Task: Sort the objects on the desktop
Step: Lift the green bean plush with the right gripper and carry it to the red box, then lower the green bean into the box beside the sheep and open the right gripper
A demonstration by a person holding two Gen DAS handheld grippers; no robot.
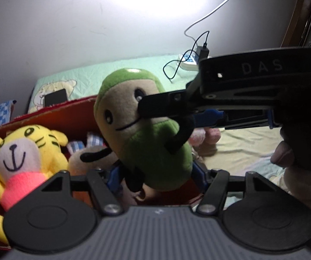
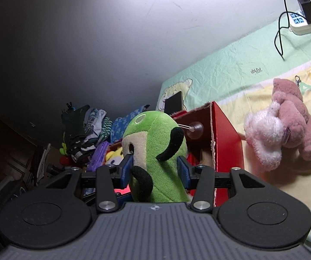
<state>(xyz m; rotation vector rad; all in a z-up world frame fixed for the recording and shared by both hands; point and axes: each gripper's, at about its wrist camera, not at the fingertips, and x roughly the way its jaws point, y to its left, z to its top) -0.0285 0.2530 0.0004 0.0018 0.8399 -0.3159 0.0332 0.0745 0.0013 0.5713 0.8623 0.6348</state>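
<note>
Pale grey wall fills the space beyond both my claws, lit by a bright glare near the top, and below it spreads a mint-and-yellow printed bedsheet (image 2: pixel 231 71) with cartoon bears.

Between the blue pads (image 2: pixel 182 169) of my right claw (image 2: pixel 155 169) stands a green, bean-shaped plush toy (image 2: pixel 157 149) with a beige face and black limbs. The pads press its sides, so that claw is partly closed and gripping it. My left claw (image 1: pixel 155 173) has the toy's lower body (image 1: pixel 155 151) sitting between its blue-padded fingers, and those fingers appear to touch its sides too; they stand only partly apart. From the left claw's view, my right claw (image 1: pixel 146 108) reaches in from the right and bites the toy at face level.

Just beyond and below the toy sits a red cardboard box (image 2: pixel 227 130), open at the top. Inside it, to the left of my left claw, lies a yellow tiger plush in a pink shirt (image 1: pixel 23 151), with a beige plush (image 1: pixel 90 158) and a blue-checked fabric piece (image 1: pixel 75 146) beside it.

Off to the right of my right claw, on the sheet and apart from the box, lie a fluffy white-pink plush (image 2: pixel 263 134) and a dusty-pink bear plush (image 2: pixel 296 117), touching each other. Farther back rests a white power strip (image 2: pixel 307 21) with a black charger plugged in, and a dark phone (image 2: pixel 173 103) lies behind the box.
</note>
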